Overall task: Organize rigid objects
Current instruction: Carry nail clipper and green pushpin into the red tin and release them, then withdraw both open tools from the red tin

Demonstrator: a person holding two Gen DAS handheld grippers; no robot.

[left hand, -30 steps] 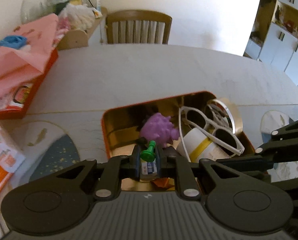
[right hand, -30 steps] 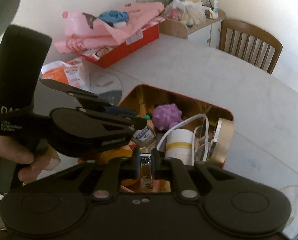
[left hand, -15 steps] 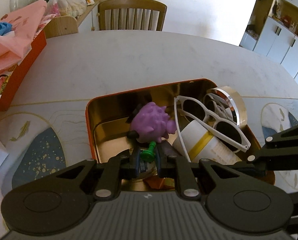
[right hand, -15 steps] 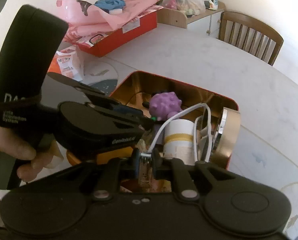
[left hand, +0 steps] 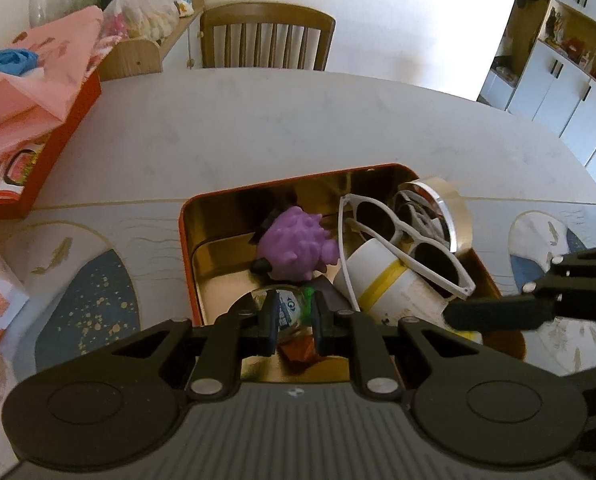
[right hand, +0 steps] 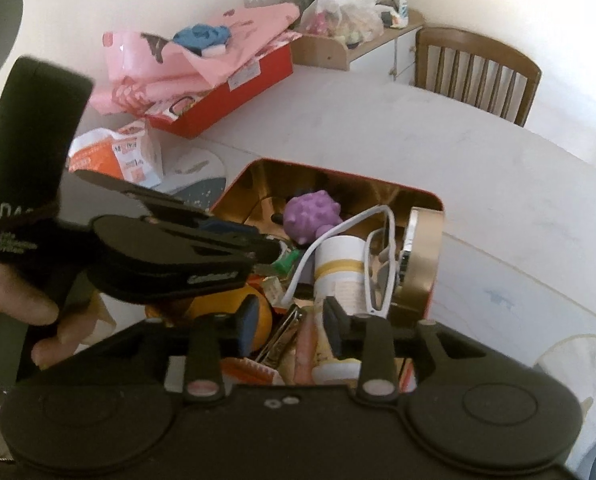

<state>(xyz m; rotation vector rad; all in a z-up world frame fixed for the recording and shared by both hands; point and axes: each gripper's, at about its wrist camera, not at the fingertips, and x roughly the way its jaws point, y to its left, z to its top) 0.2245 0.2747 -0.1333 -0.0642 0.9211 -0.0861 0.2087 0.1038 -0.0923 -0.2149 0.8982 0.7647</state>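
- Pale table [left hand: 258, 120] is carrying everything; a wooden chair [left hand: 266, 40] is standing at its far edge, and a red box [right hand: 226, 92] heaped with pink wrapping is sitting at the far left.
- Orange-rimmed tin [left hand: 186, 240], gold inside, is lying open on the table and holding the rigid objects.
- Gold-sided round tin [right hand: 422, 256] is standing on edge against the tin's right wall.
- White cup with a yellow band [left hand: 382, 284] is lying tilted in the tin, just left of the round tin.
- White sunglasses [left hand: 402, 236] are resting across the cup and the round tin.
- Purple spiky toy [left hand: 294, 244] is sitting near the tin's middle, just left of the cup.
- Left gripper [left hand: 294, 320] is pointing down into the tin, its jaws clamping a small bottle [left hand: 286, 308] with a green cap, low over the tin's near end.
- Right gripper [right hand: 288, 322] is hanging over the tin's near clutter, its jaws opening; a metal nail clipper [right hand: 280, 338] is lying between them, the pads not pressing on it.
- A hand [right hand: 14, 300] is gripping the left gripper's handle.
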